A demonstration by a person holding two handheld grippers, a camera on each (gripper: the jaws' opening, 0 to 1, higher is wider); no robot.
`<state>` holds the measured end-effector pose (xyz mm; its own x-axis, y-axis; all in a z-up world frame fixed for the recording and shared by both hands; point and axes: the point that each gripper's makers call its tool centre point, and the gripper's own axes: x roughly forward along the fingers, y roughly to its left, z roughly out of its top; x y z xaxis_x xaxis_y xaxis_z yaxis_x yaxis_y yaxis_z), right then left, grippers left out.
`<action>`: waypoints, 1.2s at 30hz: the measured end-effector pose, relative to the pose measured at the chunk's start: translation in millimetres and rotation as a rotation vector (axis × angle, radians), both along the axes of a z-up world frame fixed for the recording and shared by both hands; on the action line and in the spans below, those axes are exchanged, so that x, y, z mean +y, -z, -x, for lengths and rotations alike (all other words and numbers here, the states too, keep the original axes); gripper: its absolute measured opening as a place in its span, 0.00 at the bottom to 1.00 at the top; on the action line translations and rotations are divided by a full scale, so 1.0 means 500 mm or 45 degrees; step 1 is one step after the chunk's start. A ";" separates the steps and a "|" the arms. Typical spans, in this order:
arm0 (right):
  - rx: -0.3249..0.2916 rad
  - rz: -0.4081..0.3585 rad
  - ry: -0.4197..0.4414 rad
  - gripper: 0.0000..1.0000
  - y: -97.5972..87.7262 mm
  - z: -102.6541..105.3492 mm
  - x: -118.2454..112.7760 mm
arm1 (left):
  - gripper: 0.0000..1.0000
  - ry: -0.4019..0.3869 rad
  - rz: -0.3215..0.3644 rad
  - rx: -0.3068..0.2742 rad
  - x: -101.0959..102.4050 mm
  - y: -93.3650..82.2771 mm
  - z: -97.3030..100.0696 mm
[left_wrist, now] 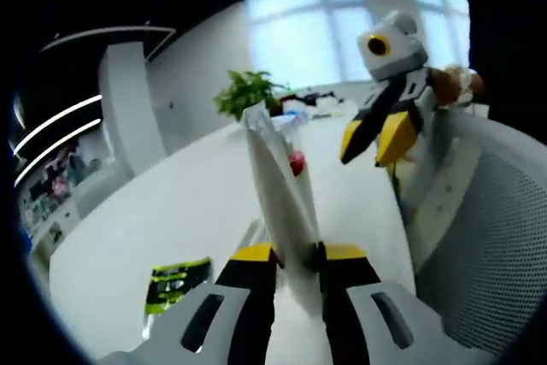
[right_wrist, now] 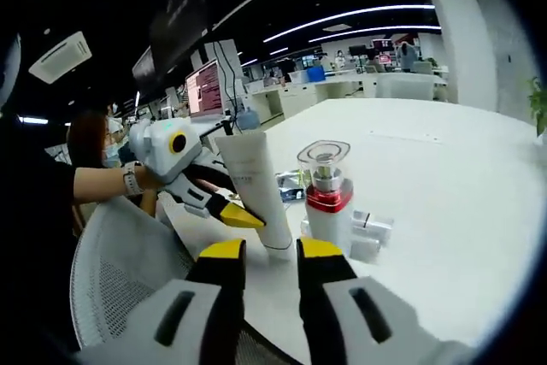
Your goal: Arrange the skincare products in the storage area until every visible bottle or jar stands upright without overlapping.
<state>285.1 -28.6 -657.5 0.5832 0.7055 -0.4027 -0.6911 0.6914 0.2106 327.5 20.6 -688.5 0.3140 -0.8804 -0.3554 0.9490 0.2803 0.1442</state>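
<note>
Big open-plan office w/ ceiling light strips is surrounding a wide white table [right_wrist: 444, 168]; a grey mesh chair [left_wrist: 504, 237] is sitting right of the left gripper [left_wrist: 297, 256], a potted plant [left_wrist: 248, 91] well ahead of it. Left gripper is clamping the white tube [left_wrist: 278, 185], which is rising upright-ish between its jaws. In the right gripper view the tube [right_wrist: 256, 190] is standing just ahead-left of the right gripper [right_wrist: 265, 250], whose jaws are sitting narrowly apart (nothing between them). A clear-capped, red-collared pump bottle [right_wrist: 327, 198] is standing upright just ahead-right, small white items [right_wrist: 367, 232] beside it.
</note>
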 end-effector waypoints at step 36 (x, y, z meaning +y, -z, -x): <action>0.005 0.004 0.030 0.22 -0.005 -0.003 -0.017 | 0.24 0.065 0.017 -0.013 -0.018 -0.008 -0.028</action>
<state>286.6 -37.0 -655.1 0.5980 0.6901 -0.4076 -0.6736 0.7083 0.2110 341.2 11.5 -684.5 0.2722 -0.9000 -0.3404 0.9606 0.2338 0.1501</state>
